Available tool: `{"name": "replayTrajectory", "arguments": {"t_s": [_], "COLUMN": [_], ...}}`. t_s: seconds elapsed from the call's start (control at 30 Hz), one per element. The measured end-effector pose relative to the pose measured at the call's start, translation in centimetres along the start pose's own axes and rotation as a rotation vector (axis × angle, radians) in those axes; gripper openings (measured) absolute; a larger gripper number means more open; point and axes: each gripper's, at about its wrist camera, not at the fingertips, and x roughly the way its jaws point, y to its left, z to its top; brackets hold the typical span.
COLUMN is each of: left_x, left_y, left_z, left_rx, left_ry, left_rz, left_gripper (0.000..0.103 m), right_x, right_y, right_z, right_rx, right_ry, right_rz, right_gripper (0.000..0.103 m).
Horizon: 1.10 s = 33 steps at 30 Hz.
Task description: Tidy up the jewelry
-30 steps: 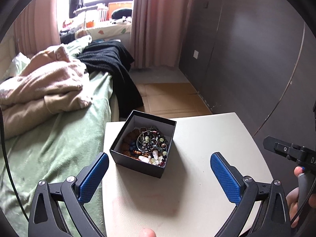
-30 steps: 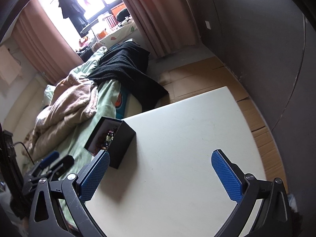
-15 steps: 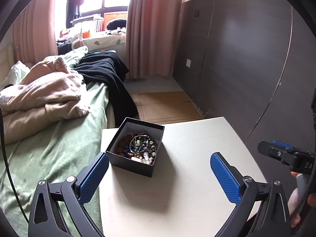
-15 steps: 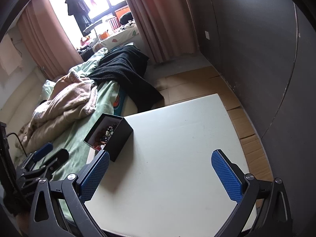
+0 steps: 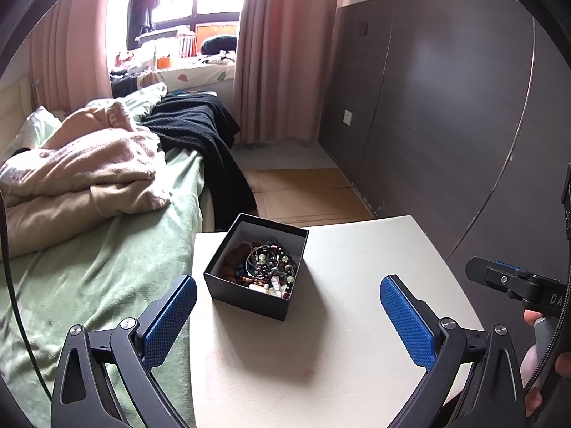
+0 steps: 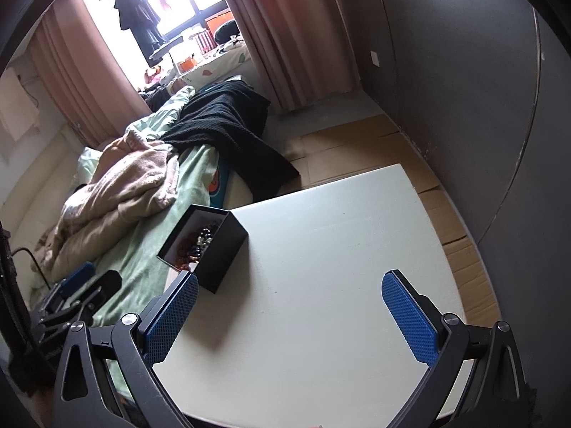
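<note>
Fingers: your left gripper [image 5: 285,315] and right gripper [image 6: 289,312] both spread wide, nothing held.
Box: open black cardboard box [image 5: 255,266] of beaded jewelry [image 5: 266,265], frame centre, on the white table [image 5: 357,267].

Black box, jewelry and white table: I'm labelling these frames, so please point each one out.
black box [image 5: 249,297]: left wrist view, on its near outer wall.
jewelry [image 5: 266,265]: left wrist view, middle of the bead pile.
white table [image 6: 339,267]: right wrist view, bare top.
</note>
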Motion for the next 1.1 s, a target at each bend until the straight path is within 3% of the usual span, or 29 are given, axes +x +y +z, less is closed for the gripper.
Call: {"name": "replayTrajectory", "arguments": {"t_s": [0.37, 1.1], "left_x": [-0.41, -0.78], "left_y": [0.07, -0.05], "left_z": [0.06, 0.08], "left_rx": [-0.001, 0.007], "left_ry": [-0.011, -0.023], "left_rz": [0.002, 0.024], "left_gripper": [0.102, 0.102], "right_x": [-0.97, -0.69], "right_y": [0.06, 0.09], "right_z": [0.12, 0.05], "right_rx": [0.003, -0.011], "right_ry": [-0.033, -0.015], "right_rz": [-0.017, -0.033], "right_gripper": [0.103, 0.103]}}
